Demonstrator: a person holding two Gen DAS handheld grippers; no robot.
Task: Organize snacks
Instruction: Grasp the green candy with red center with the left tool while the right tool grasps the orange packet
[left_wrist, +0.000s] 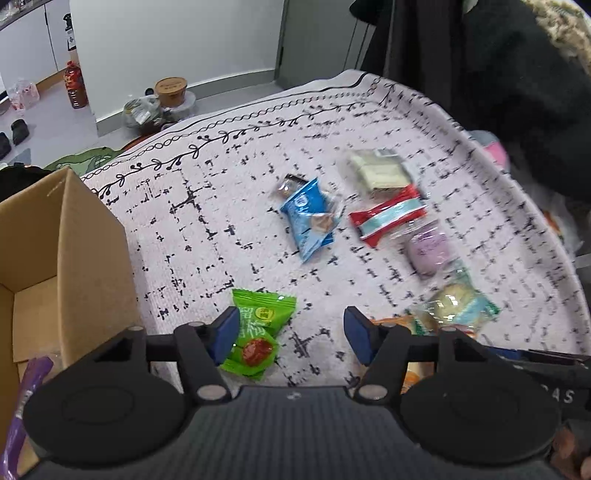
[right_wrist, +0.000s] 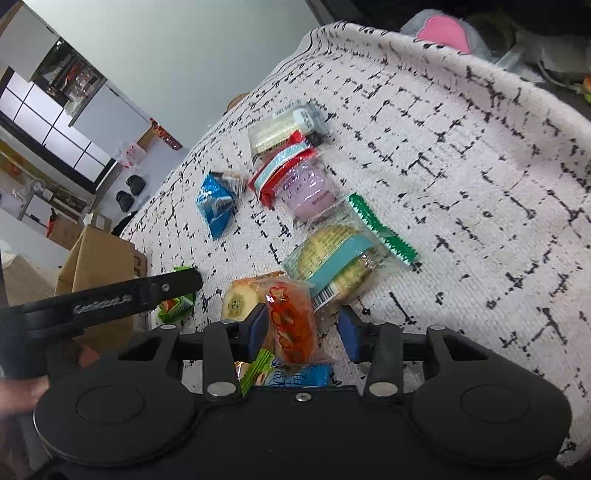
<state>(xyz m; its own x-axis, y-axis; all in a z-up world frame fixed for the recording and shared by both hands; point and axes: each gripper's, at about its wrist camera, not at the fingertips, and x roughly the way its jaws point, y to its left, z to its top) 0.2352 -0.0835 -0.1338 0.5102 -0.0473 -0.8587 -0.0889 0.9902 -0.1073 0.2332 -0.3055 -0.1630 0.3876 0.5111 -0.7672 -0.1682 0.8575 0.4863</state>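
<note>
Snacks are scattered loose on the patterned cloth (left_wrist: 229, 206), presumably laid out to be sorted into the cardboard box (left_wrist: 74, 236) at its left edge, where only a purple wrapper (left_wrist: 26, 398) is seen. The left gripper (left_wrist: 291, 338) is held parted, one pad against the green date packet (left_wrist: 258, 328), not clamped. The right gripper (right_wrist: 303, 328) is set astride the orange-wrapped pastry (right_wrist: 291, 325); a closed grip cannot be told.

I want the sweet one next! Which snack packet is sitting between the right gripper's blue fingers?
The orange-red wrapped snack packet. It alone lies between the right gripper fingers; the blue foil packet and purple round snack lie farther away.
</note>
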